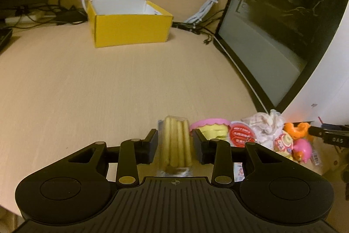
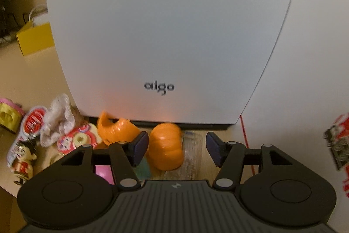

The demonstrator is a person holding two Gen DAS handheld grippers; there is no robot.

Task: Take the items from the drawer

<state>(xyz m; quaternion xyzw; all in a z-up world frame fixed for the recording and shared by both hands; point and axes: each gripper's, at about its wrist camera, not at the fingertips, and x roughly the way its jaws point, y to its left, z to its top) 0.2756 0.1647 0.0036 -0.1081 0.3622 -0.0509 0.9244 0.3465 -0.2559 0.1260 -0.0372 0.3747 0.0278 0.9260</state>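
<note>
A: We are over a pale wooden desk (image 1: 109,84), with a white computer case (image 2: 170,32) standing at its right and cables trailing along the far edge.

B: Starting at our left gripper (image 1: 175,145): its fingers (image 1: 150,146) sit either side of a clear-wrapped biscuit pack (image 1: 175,143), with slim gaps visible on both sides, so we would call them parted and not yet pinching. The pack's long axis runs along the fingers, its far end pointing toward the yellow box (image 1: 128,22) well beyond.

A: And our right gripper (image 2: 177,150)?

B: Its fingers are spread wide. A small orange pumpkin (image 2: 166,146) stands between them, just beside the left pad (image 2: 139,149) and clear of the right one, close to the foot of the case.

A: Moving outward, what lies around?

B: To the right of the pack, a cluster of small things sits near the case: a pink-rimmed yellow toy (image 1: 210,129), a red-lidded cup (image 1: 242,134), a crumpled white cloth (image 1: 265,123) and a pink pig (image 1: 303,149).

A: How far along are we?

B: We judge partway: several items already lie out, though the drawer itself is not in view, so we cannot tell what remains inside.
</note>
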